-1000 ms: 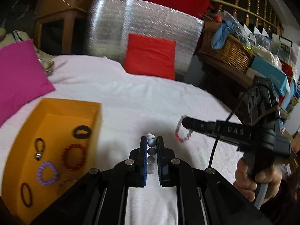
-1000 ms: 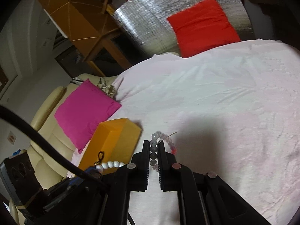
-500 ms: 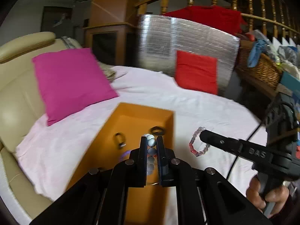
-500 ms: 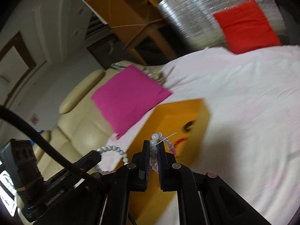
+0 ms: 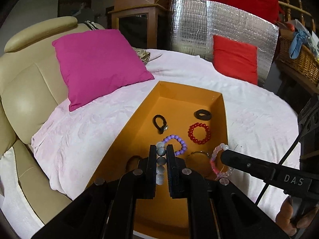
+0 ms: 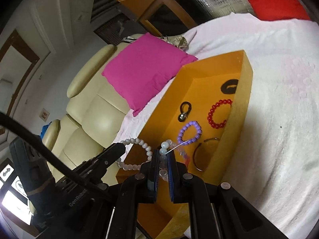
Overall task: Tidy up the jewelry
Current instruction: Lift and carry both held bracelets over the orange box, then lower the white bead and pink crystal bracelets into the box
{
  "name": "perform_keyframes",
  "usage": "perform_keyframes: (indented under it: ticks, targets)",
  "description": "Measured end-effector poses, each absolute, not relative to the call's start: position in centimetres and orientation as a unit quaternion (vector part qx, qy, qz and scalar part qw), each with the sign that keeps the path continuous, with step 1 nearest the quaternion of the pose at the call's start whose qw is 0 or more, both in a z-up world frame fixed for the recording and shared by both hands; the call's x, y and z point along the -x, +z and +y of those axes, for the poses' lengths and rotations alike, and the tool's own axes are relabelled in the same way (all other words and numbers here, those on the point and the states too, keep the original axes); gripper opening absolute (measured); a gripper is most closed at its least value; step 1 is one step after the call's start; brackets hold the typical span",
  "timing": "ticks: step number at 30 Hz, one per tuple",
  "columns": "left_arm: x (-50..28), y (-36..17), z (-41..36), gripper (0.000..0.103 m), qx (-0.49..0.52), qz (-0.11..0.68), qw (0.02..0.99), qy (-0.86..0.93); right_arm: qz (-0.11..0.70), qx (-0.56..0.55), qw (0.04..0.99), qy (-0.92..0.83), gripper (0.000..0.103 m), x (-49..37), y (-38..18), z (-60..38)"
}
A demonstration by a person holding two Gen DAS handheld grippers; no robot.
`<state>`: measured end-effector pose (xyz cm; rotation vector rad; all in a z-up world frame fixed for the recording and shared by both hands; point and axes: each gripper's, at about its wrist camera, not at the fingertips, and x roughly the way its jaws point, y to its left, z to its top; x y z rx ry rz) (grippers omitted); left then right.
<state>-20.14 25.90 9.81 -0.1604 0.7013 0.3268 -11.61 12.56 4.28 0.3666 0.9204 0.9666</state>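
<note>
Left wrist view: my left gripper [image 5: 161, 155] was clamped on a white bead bracelet [image 5: 161, 160], with a column of round, pale grey-white, pearl-like beads pinched between the two fingers. In the right wrist view this same bracelet [image 6: 137, 155] hung as a full loop of evenly sized milky beads from the tip of the left gripper [image 6: 119, 147], above the near left part of the orange box [image 6: 247, 75].

Right wrist view: my right gripper [image 6: 163, 155] was closed on a pink bead bracelet [image 6: 179, 149]. Its beads were small and translucent, pale pink to clear, with a few larger whitish beads at the top and a thin loose thread end sticking out to the right. In the left wrist view the pink bracelet [image 5: 216, 159] dangled from the tip of the right gripper [image 5: 224, 153], over the near right corner of the orange box [image 5: 223, 107].

Contents of the box, lying on its floor:
- a red bead bracelet [image 5: 199, 133], glossy round beads, near the right wall;
- a purple bead bracelet [image 5: 175, 145], smaller matte lilac beads, just beside the red one;
- a black cord loop [image 5: 160, 122] with a small metal fitting at one end;
- a flat black ring [image 5: 203, 114], toward the far end;
- a thin metal bangle [image 6: 201, 155], near the right wall at the near end.

The box stood on a pale pink blanket [image 5: 259, 119], with a magenta cushion [image 5: 97, 63] well apart on the left.
</note>
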Motion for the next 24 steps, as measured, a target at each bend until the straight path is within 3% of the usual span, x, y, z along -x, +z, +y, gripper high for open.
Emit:
perform_keyframes:
  ticks: [24]
  targets:
    - [20.6,8.2,26.5,0.010,0.058,0.359,0.909,0.203,0.454,-0.109,0.770,0.435,0.009,12.4,2.6,13.9]
